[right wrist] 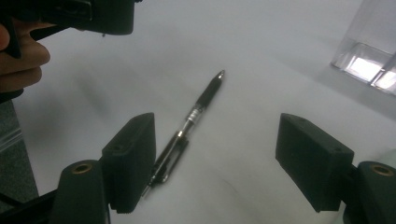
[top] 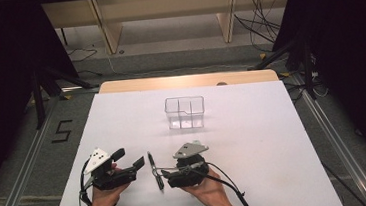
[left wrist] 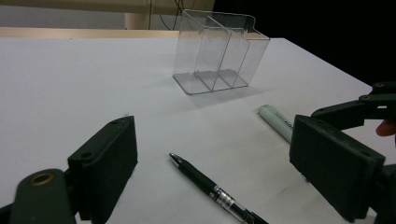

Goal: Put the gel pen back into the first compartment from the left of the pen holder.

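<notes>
A black pen (top: 153,170) lies on the white table (top: 254,142) near the front edge, between the two grippers. My left gripper (top: 128,158) is left of the pen, open and empty. In the left gripper view its jaws (left wrist: 219,149) stand wide, with the pen (left wrist: 210,189) on the table between and beyond them. My right gripper (top: 163,174) points left at the pen. Its jaws (right wrist: 217,154) are open and low over the table. The pen (right wrist: 196,116) lies slanted by the left jaw, its clip end partly behind that jaw. Neither pad presses on it.
A clear plastic organizer (top: 185,113) with several compartments stands upright at the table's middle, beyond both grippers. A pale green marker (left wrist: 275,122) lies on the table by the right gripper (left wrist: 359,109). The table's wooden far edge (top: 189,80) lies behind the organizer.
</notes>
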`<state>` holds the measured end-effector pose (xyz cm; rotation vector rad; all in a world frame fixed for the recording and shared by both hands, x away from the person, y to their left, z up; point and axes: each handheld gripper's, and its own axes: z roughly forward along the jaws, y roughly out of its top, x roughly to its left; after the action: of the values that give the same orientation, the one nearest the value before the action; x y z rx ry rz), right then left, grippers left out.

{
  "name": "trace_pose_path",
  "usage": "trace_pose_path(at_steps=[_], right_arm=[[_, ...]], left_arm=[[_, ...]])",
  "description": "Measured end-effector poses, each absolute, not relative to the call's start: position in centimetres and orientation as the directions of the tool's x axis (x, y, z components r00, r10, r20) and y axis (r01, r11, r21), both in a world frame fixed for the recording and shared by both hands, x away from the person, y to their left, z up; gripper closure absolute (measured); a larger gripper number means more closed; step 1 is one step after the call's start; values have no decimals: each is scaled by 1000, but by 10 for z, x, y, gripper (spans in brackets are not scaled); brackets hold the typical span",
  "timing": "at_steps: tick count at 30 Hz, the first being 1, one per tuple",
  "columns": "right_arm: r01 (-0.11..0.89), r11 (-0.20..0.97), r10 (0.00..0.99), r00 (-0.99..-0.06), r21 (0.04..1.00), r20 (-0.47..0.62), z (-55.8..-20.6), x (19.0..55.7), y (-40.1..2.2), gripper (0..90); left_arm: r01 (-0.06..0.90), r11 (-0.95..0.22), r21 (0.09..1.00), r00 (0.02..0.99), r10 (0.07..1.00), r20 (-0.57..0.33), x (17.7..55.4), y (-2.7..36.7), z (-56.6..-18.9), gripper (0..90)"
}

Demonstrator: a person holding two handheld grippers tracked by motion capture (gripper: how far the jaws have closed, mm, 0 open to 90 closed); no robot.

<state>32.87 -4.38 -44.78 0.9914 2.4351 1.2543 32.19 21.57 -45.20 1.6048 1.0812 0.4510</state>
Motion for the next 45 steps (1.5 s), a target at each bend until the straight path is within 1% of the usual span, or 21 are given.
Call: trace_pose_path(at_steps=[2,5,11,13,16,19,24,26,28,29,31,35,38,43,45], right_arm=[[460,424,652,-753,780,90,-451,327,-32,306],[470,412,655,-748,780,104,-456,322,-22,326],[487,480,665,-744,730,59,-470,315,-5,341],[473,506,664,-748,721,25,-474,314,0,350],[472,529,656,-754,706,12,-478,314,3,361],[487,536,659,-752,690,19,-481,315,6,392],[492,557,664,-747,669,-4,-482,319,11,459],[496,559,667,-745,665,-5,-482,318,12,469],[488,574,661,-751,657,-19,-483,317,16,492],[486,583,662,-749,651,-33,-484,316,19,518],[484,590,659,-751,646,-38,-484,316,19,530],[495,593,661,-750,635,-32,-487,318,20,577],[508,583,666,-746,634,-15,-487,319,20,593],[505,586,667,-745,634,-23,-487,319,21,632],[517,580,672,-741,630,-11,-486,320,20,658]], left_arm=[[407,25,913,503,828,-247,322,218,-452,146],[409,27,912,500,829,-249,324,218,-452,146],[403,22,915,506,827,-243,325,217,-451,146],[404,26,915,506,826,-247,326,217,-451,146],[403,25,915,507,826,-245,326,217,-452,146],[404,32,914,504,826,-252,326,218,-452,146],[405,29,914,506,826,-250,326,218,-452,146],[404,28,914,507,825,-249,325,218,-451,147],[404,29,914,506,825,-250,326,218,-451,148],[404,29,914,506,825,-250,326,218,-451,148],[403,28,915,508,825,-249,325,218,-451,148],[404,29,914,507,825,-250,326,218,-451,148],[404,29,914,506,826,-250,326,218,-451,149],[402,30,915,506,825,-250,325,218,-451,149],[401,30,916,507,825,-249,325,218,-451,149]])
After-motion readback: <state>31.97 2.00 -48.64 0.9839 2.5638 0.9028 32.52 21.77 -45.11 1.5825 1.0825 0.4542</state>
